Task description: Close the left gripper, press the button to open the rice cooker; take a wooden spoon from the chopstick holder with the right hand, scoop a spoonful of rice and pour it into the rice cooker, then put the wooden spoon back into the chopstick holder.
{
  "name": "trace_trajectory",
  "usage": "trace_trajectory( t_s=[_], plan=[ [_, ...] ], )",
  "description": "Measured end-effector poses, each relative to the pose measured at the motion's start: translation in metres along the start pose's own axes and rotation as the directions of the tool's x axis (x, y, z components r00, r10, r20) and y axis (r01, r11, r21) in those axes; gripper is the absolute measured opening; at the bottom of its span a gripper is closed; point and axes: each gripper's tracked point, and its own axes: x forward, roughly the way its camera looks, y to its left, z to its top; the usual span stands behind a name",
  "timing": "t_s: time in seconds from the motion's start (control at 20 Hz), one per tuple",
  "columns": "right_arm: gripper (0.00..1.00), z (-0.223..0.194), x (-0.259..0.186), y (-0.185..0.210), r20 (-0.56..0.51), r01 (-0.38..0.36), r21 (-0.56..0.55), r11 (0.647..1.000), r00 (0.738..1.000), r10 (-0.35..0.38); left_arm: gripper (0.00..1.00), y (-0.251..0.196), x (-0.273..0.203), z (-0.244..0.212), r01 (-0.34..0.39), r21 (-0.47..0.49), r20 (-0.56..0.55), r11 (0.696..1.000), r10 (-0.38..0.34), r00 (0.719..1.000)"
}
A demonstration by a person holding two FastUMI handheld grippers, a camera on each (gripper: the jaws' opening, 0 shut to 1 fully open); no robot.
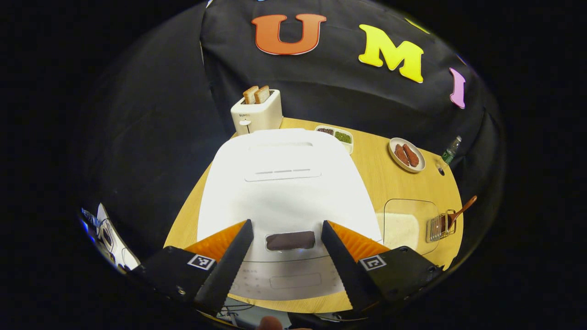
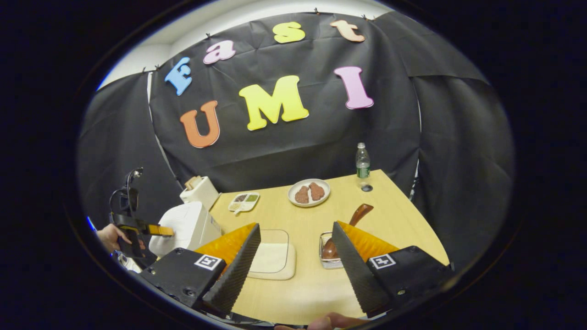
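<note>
Wooden table (image 2: 390, 220), rice cooker (image 1: 284, 183) at its left end, lid down. Left gripper (image 1: 286, 236) hovers above the button (image 1: 290, 240), jaws wide; it likely must close before pressing. Right gripper (image 2: 296, 240) wide, empty, short of the wooden spoon (image 2: 353, 224) in the chopstick holder (image 2: 326, 262).

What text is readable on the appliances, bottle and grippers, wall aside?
Toaster: small brand print, too blurred to read.
Rice cooker: faint panel markings, unreadable.
Bottle: label too small.
Left gripper, right gripper: square coded tags, no words.
</note>
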Motion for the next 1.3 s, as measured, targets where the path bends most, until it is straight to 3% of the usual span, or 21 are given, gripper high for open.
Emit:
trace_trajectory(
  t_s=[0.05, 0.5, 0.8, 1.1, 1.3],
  plan=[
    [1.00, -0.001, 0.002, -0.001, -0.004, -0.005, 0.005, 1.000, 1.000, 0.005, 0.99, 0.000, 0.000, 0.002, -0.006, -0.005, 0.010, 1.000, 0.006, 1.000],
    [1.00, 0.005, 0.022, 0.002, -0.022, -0.102, 0.000, 0.995, 0.995, 0.102, 0.99, -0.001, -0.003, 0.009, -0.026, -0.003, 0.115, 1.000, 0.026, 0.993],
    [1.00, 0.019, 0.035, -0.010, -0.019, -0.154, -0.055, 0.986, 0.988, 0.153, 0.96, -0.005, -0.004, 0.017, -0.069, -0.066, 0.181, 0.995, 0.080, 0.980],
    [1.00, 0.048, 0.014, -0.015, 0.096, -0.090, -0.106, 0.990, 0.990, 0.100, 0.95, -0.016, -0.044, 0.039, -0.027, -0.096, 0.304, 0.995, 0.055, 0.951],
    [0.99, 0.059, -0.021, 0.000, 0.177, -0.042, -0.136, 0.990, 0.982, 0.066, 0.95, -0.032, -0.110, 0.055, 0.051, -0.064, 0.435, 0.997, -0.019, 0.900]
  ],
)
